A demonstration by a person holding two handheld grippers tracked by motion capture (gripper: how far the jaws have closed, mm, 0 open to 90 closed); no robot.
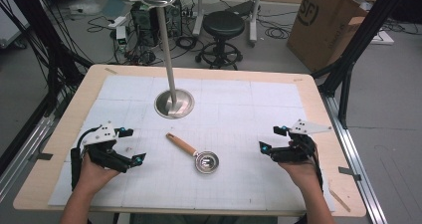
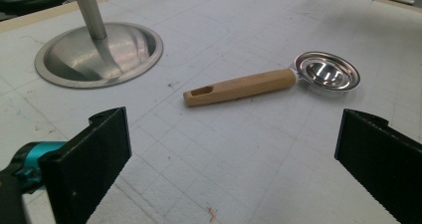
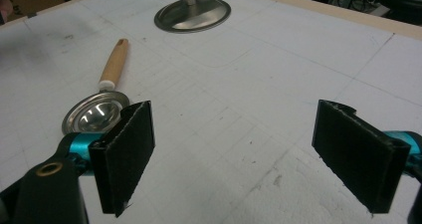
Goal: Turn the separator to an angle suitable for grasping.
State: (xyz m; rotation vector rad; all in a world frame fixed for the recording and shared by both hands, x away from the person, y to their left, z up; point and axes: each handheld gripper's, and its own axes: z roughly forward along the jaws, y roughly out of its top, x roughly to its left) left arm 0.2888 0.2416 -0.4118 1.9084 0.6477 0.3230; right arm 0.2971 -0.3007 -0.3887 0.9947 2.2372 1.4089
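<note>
From the high view, you hold the left gripper (image 1: 130,146) and the right gripper (image 1: 272,139) low over the white gridded mat (image 1: 249,109), each with its jaws spread and nothing between them. The measuring scoop (image 1: 195,154) lies flat on the mat between the two, a little nearer you than the stand's round steel base (image 1: 174,103). Its long axis runs on a diagonal: the wooden handle (image 1: 181,144) points away from you and to your left, toward the base, and the steel bowl (image 1: 206,162) sits at the near right end, open side up.

In the left gripper view, your jaws stand wide apart and empty, with the scoop (image 2: 271,81) ahead of them and well apart. The handle (image 2: 239,86) shows flat facets and a slot (image 2: 201,90) at its free end. It looks stiff and light, and the wood should grip better than the polished bowl (image 2: 326,74), which would likely slip. I would close across the handle's middle, square to its length.

In the right gripper view, your jaws are likewise open with nothing held. The bowl (image 3: 93,116) lies just beyond the left jaw, and the handle (image 3: 114,62) runs away toward the stand base (image 3: 192,14).
</note>
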